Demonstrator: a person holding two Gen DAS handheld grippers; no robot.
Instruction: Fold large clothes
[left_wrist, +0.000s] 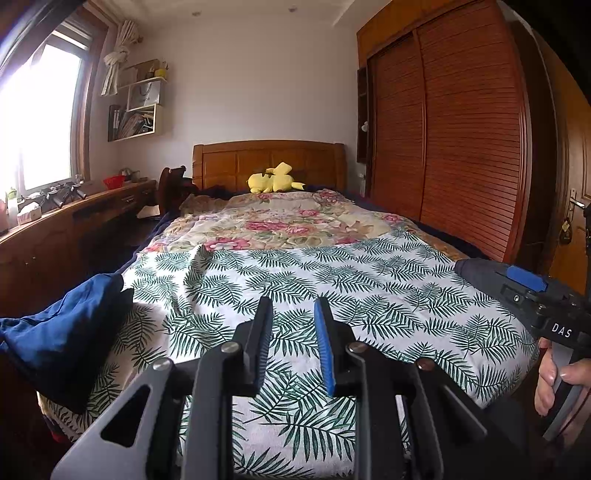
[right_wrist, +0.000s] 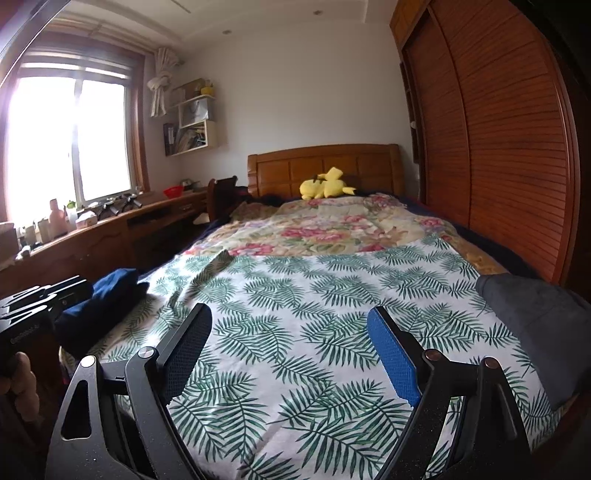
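A dark blue garment lies bunched at the bed's left edge; it also shows in the right wrist view. A grey garment lies at the bed's right edge; its tip shows in the left wrist view. My left gripper hovers above the leaf-print sheet, open a little and empty. My right gripper is wide open and empty above the same sheet. The right gripper's body also shows at the right of the left wrist view.
A floral quilt covers the far half of the bed, with a yellow plush toy by the headboard. A wooden desk with clutter runs along the left under the window. A wooden wardrobe stands at the right.
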